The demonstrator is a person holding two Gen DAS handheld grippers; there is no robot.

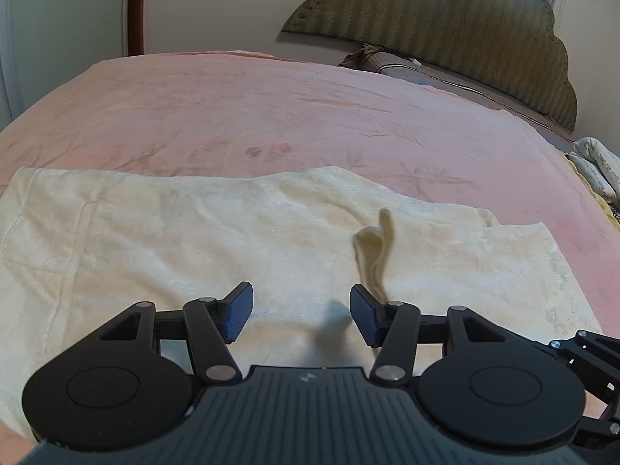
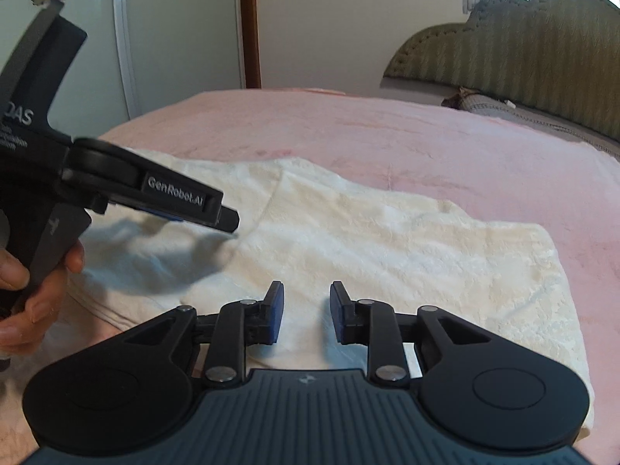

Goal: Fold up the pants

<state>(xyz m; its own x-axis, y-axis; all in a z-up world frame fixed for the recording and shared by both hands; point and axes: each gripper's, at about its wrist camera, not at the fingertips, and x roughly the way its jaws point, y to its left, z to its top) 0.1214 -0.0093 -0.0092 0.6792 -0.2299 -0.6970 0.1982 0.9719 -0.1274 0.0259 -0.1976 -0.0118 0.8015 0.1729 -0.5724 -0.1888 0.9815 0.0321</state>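
Observation:
Cream fleece pants (image 1: 174,240) lie spread flat on the pink bed, and they also show in the right wrist view (image 2: 387,240). A cream drawstring (image 1: 378,248) sticks up from the cloth just beyond the right finger of my left gripper. My left gripper (image 1: 301,312) is open and empty, low over the pants. My right gripper (image 2: 306,312) is open and empty above the near edge of the pants. The left gripper also shows in the right wrist view (image 2: 228,221), held in a hand at the left, over the cloth.
The pink bedspread (image 1: 310,108) stretches beyond the pants. A padded green headboard (image 1: 445,27) and a dark pillow (image 1: 426,71) stand at the far right. A patterned cloth (image 1: 598,168) lies at the right edge. A wall and wooden door frame (image 2: 250,23) stand behind.

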